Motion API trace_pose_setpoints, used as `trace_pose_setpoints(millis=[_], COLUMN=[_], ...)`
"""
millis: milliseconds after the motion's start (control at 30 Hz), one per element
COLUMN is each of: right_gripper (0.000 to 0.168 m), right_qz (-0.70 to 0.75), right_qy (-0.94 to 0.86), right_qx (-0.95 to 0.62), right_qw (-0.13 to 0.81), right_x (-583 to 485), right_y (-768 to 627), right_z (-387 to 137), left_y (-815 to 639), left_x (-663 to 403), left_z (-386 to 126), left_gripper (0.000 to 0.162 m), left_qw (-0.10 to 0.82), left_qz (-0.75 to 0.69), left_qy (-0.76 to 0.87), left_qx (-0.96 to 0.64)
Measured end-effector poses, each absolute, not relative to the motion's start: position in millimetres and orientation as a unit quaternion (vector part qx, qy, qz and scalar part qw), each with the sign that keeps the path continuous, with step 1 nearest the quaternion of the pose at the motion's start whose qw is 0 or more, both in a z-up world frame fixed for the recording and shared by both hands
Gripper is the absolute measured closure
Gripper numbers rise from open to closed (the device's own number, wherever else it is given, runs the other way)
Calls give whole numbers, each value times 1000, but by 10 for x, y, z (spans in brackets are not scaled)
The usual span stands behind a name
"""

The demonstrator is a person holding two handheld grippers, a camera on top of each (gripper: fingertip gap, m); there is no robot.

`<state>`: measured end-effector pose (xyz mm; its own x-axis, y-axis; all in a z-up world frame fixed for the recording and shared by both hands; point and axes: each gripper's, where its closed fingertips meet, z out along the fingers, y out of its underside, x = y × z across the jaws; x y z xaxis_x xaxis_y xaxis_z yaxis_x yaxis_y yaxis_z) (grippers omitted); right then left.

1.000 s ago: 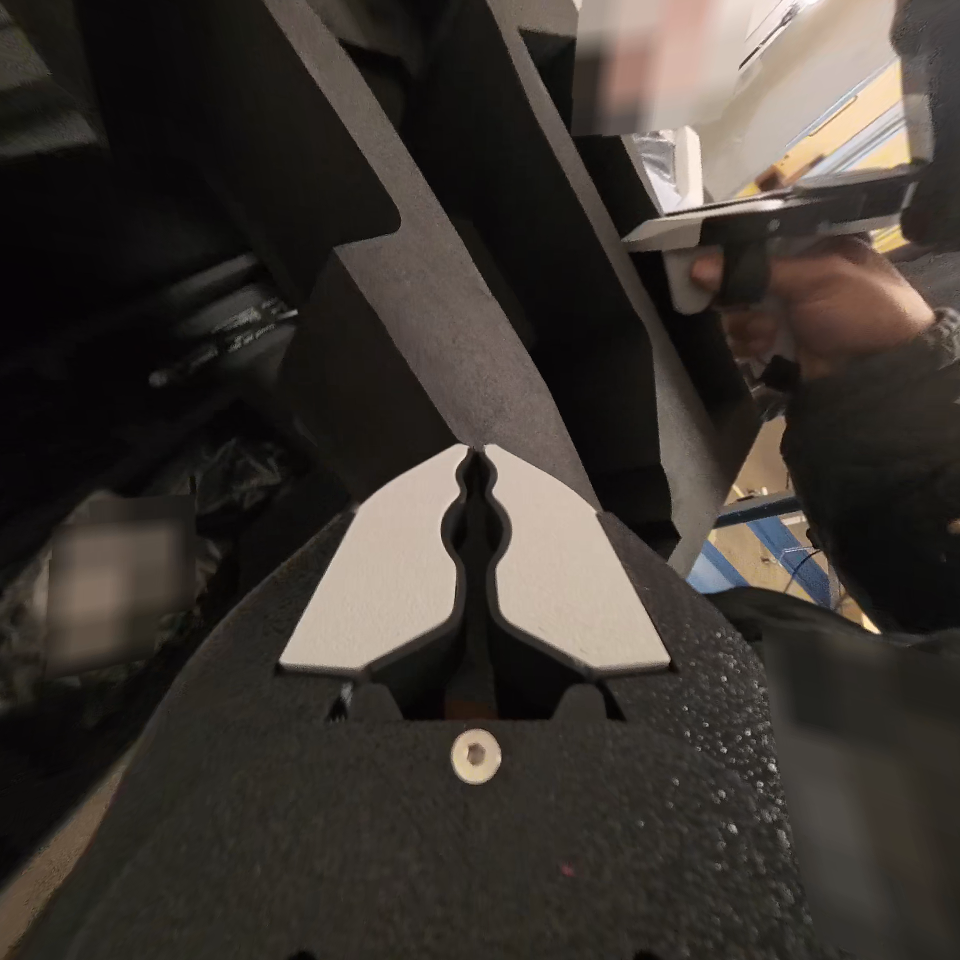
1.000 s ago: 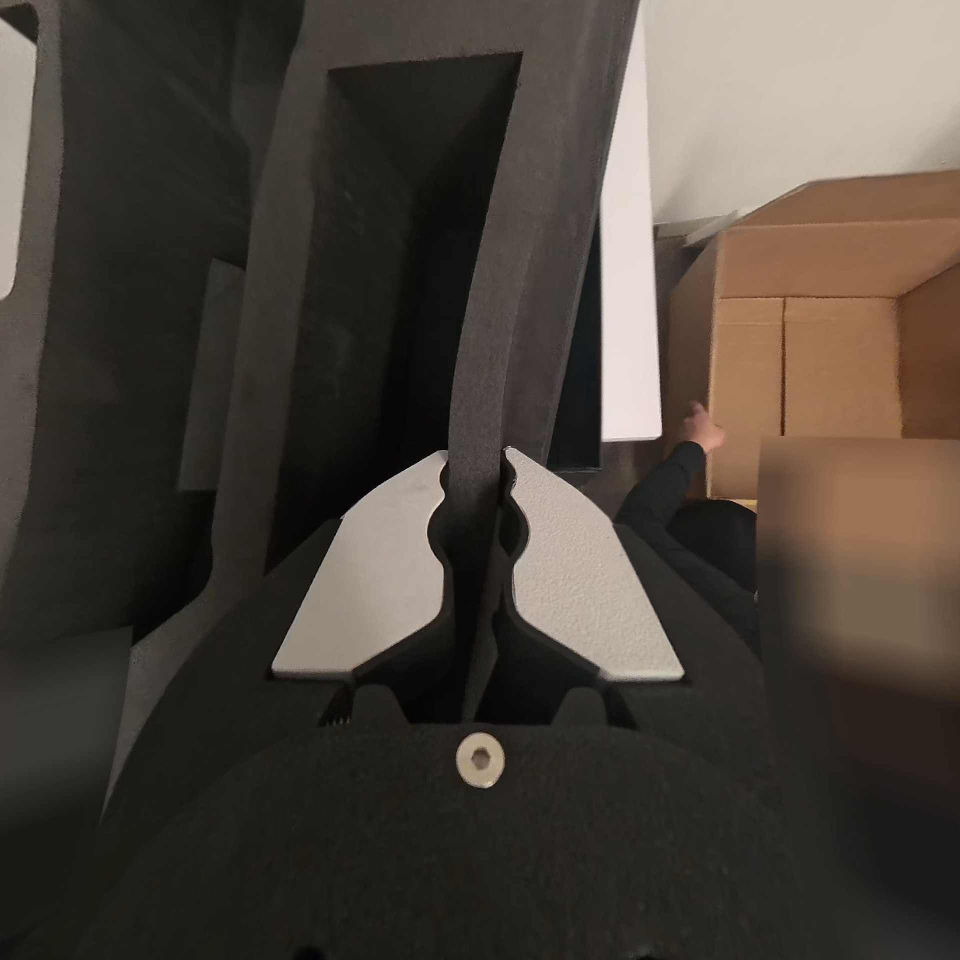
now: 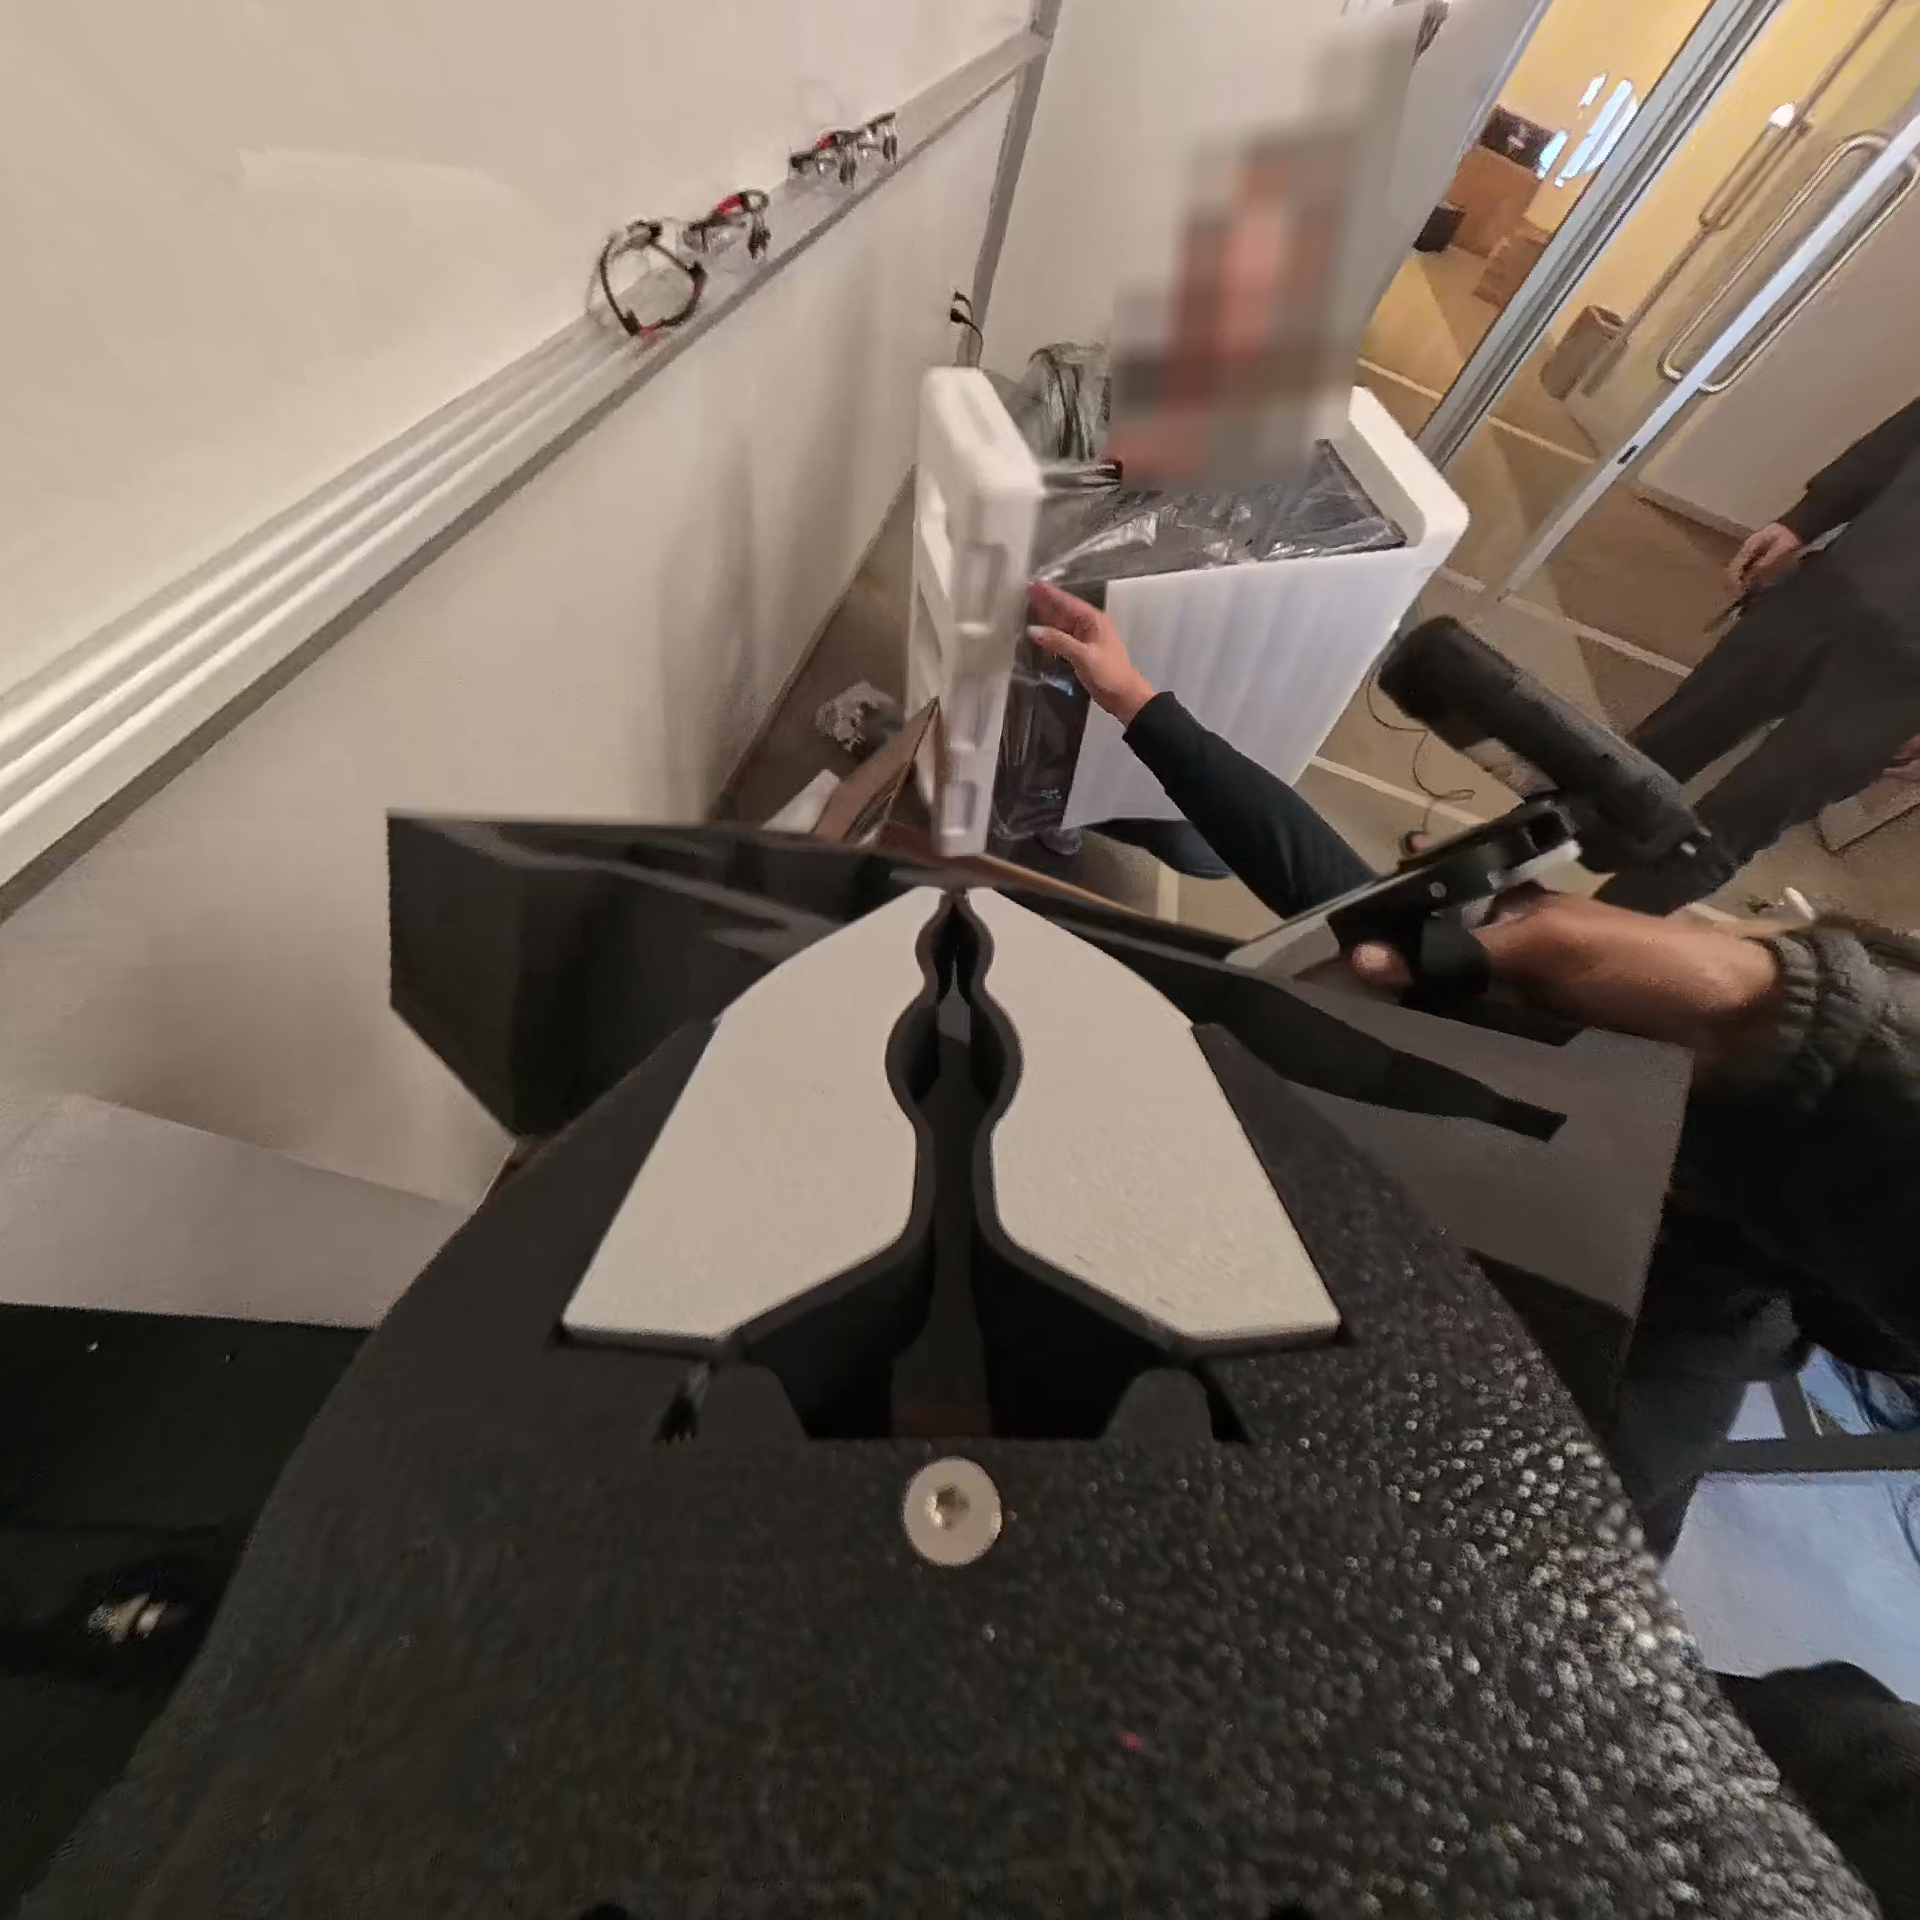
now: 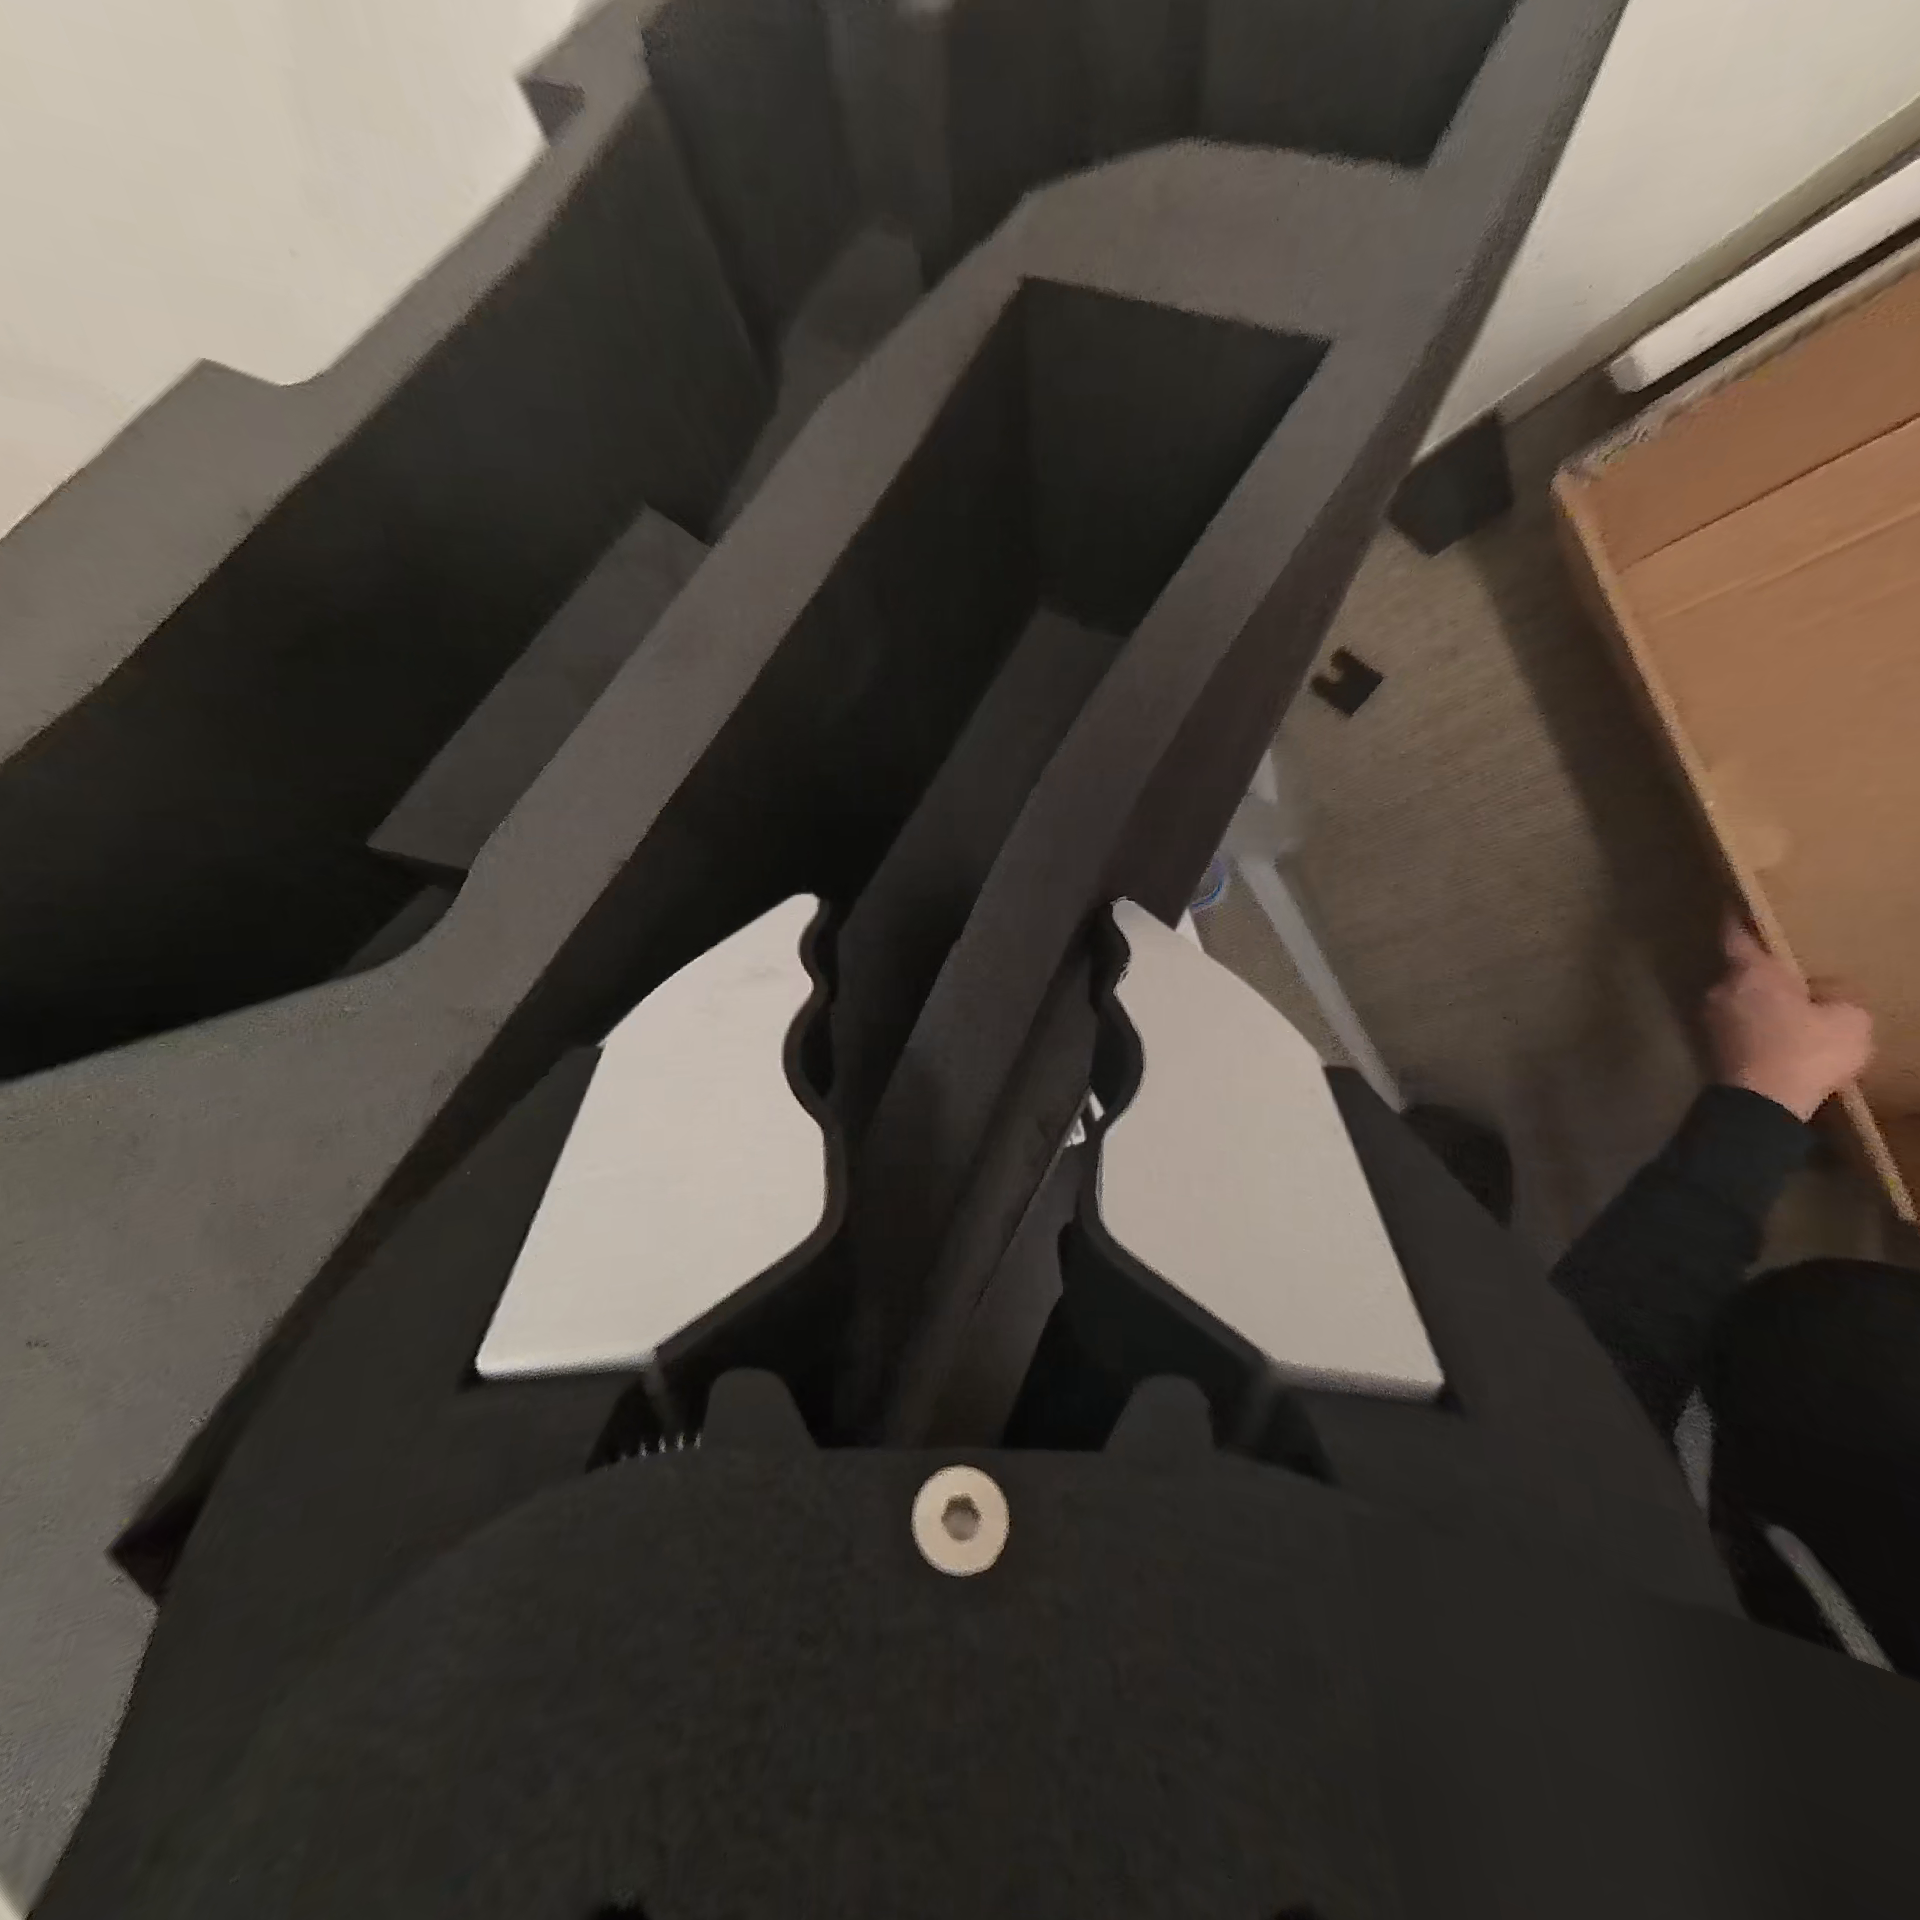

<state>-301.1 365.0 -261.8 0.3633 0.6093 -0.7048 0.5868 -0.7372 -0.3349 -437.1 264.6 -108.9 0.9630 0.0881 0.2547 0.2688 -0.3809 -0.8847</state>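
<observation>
Left gripper (image 3: pixel 954 902): clenched on edge of black foam insert (image 3: pixel 582 935). Right gripper (image 4: pixel 961 925): jaws parted, insert's inner wall between them, no clamping seen. Insert held in air; cardboard box (image 4: pixel 1766 665) right of insert, on floor.

An office back room mid-unpacking: cream walls with a metal rail (image 3: pixel 343 540), glass doors (image 3: pixel 1704 260) onto a hallway, beige carpet (image 4: pixel 1475 831), an open cardboard box (image 4: pixel 1766 665), white packing foam (image 3: pixel 971 582).
</observation>
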Motion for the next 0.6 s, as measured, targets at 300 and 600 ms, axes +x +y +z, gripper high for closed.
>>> trace_pose_setpoints(millis=[300,600], right_gripper=[90,61], right_qz=[472,450], right_qy=[-274,-289], right_qx=[-833,-821], right_qw=[-88,-200], right_x=[-3362,-3859], right_y=[3731,3709], right_z=[-3156,-3836], left_y=[3517,4196], left_x=[-5033,-5697], left_z=[-1543,-1836], left_gripper=[162,162], left_qw=[493,483], left_qz=[-100,-80], left_qy=[-82,-84], left_qx=[-860,-868])
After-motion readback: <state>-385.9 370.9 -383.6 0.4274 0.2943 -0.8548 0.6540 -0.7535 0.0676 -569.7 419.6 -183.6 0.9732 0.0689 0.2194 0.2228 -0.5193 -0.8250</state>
